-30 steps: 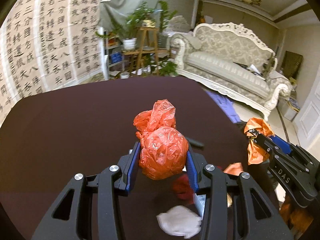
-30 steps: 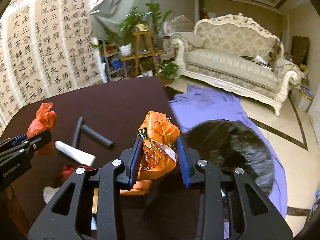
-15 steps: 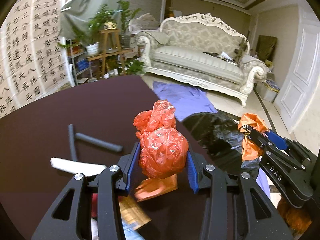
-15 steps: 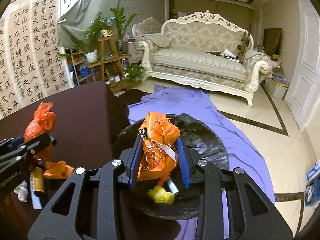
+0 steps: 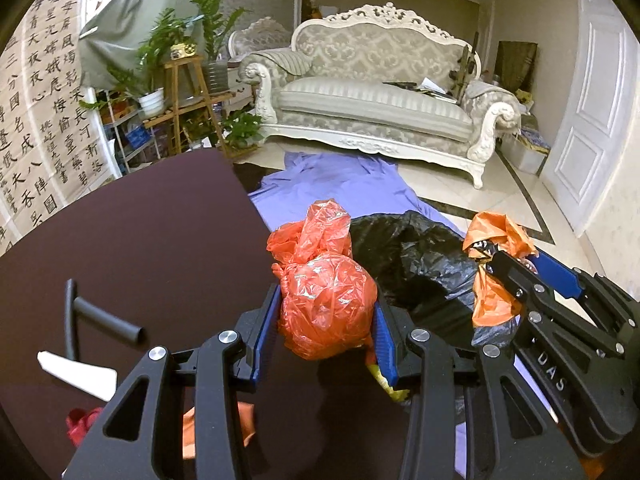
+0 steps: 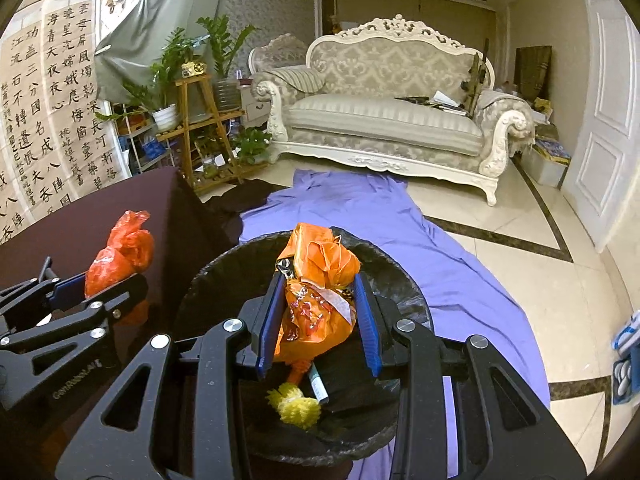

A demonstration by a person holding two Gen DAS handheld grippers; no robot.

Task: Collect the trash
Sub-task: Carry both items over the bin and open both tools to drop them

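The left gripper [image 5: 326,320] pinches a crumpled red plastic bag bundle [image 5: 326,300] between its blue pads, held above the near right edge of the dark brown table [image 5: 140,240]. To its right, the right gripper [image 6: 316,320] is clamped on a knotted orange plastic bag of trash [image 6: 318,296] — this one hangs directly over the round bin lined with a black plastic bag [image 6: 400,280], which stands on the floor just beside the table. A yellow fluffy scrap [image 6: 294,404] lies inside the bin. On the table's left sit black tubes [image 5: 104,316] and white paper [image 5: 76,372]. A purple cloth [image 6: 400,220] spreads across the floor toward the far ornate cream sofa [image 6: 392,120].
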